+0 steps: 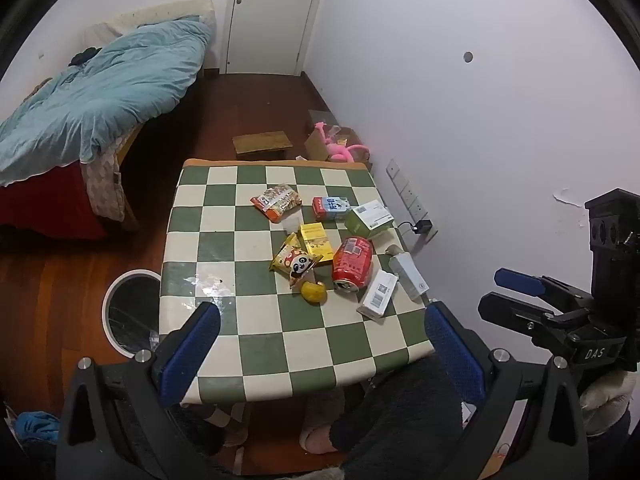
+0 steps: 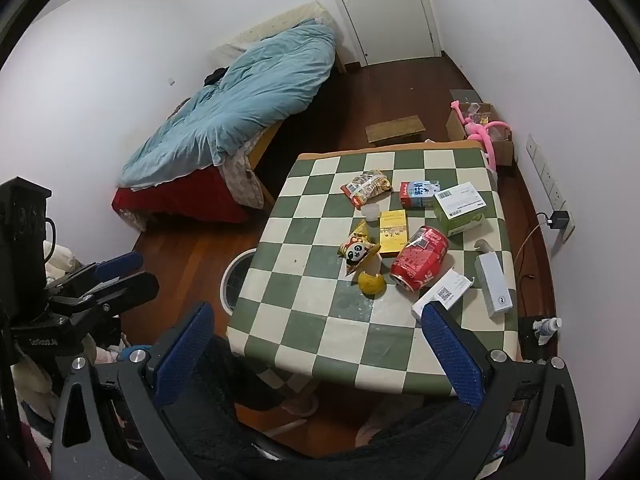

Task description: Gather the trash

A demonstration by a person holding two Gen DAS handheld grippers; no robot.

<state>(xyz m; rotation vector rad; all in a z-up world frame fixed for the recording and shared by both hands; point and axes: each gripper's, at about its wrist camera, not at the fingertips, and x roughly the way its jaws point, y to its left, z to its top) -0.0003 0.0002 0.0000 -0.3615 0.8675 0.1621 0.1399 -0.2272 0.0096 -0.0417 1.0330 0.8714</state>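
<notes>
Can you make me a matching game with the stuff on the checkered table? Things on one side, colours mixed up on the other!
Things:
1. crushed metal soda can
2. flat cardboard tea box
3. big cardboard box with a white label
4. round trash bin on the floor

Colours:
A. green
B. white rim
C. red
D. yellow

Pairs: 1-C, 2-D, 3-A, 4-B
</notes>
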